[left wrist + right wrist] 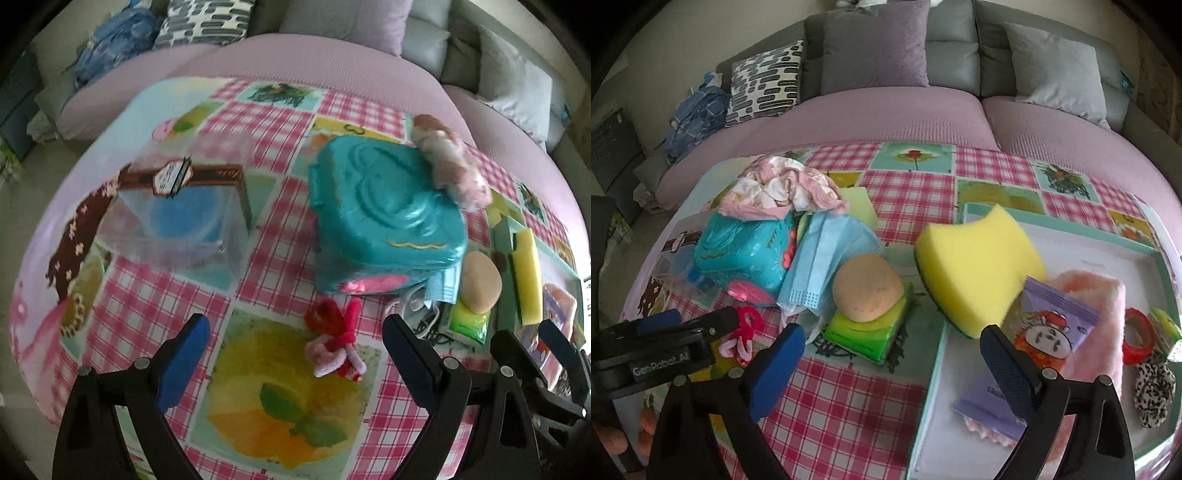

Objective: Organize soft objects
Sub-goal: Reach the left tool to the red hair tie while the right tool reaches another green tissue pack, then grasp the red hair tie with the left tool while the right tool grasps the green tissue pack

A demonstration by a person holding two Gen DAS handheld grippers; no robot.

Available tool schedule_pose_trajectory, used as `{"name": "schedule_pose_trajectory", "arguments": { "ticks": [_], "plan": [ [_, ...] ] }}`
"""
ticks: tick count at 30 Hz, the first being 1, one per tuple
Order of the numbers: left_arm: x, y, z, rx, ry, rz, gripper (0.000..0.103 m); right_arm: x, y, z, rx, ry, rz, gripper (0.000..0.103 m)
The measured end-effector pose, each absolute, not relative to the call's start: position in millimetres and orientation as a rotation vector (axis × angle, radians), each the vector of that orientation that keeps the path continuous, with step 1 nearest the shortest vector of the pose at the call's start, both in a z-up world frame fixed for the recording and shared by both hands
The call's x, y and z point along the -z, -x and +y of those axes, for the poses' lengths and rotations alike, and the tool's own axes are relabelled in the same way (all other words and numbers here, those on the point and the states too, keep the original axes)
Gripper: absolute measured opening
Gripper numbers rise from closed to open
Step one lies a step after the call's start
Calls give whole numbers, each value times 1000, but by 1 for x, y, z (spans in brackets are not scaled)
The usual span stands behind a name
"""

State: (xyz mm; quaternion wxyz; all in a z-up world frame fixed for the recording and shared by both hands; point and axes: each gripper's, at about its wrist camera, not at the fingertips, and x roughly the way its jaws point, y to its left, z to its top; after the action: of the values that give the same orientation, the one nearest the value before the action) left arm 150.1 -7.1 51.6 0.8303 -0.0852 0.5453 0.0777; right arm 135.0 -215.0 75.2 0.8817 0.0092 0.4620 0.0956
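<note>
Right wrist view, counts: one yellow sponge, one face mask, one tan bun toy.
Tray: sponge leaning over its near rim; inside, pink fluffy cloth, purple snack packet, red tape roll.
Left gripper: spread wide, empty, above pipe-cleaner toy.
Right gripper: spread wide, empty.

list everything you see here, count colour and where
sponge: 1, yellow, on tray edge
tray: 1, white with green rim, right
tan ball: 1, on green tissue pack
face masks: a few, blue, centre
teal case: 1, centre
clear box: 1, left
pipe-cleaner toy: 1, red-pink, front
purple snack packet: 1, in tray
pink cloth: 1, in tray
left gripper: open
right gripper: open
</note>
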Motion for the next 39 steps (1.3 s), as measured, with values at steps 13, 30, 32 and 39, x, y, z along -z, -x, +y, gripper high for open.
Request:
{"name": "schedule_pose_trajectory", "arguments": {
  "ticks": [13,30,32,39],
  "plan": [
    [-37,-163,0,-82,247,1170,88,-58,-150,-206,-249,-35,949,72],
    [-20,-175,-15,-46,142,1229,41,-51,-160,-208,-246,-62,936,68],
    [-19,-175,-16,-46,134,1229,40,-51,-160,-207,-247,-60,935,68],
    [-22,-175,-18,-45,123,1228,40,-48,-161,-208,-256,-65,942,48]
  ]
}}
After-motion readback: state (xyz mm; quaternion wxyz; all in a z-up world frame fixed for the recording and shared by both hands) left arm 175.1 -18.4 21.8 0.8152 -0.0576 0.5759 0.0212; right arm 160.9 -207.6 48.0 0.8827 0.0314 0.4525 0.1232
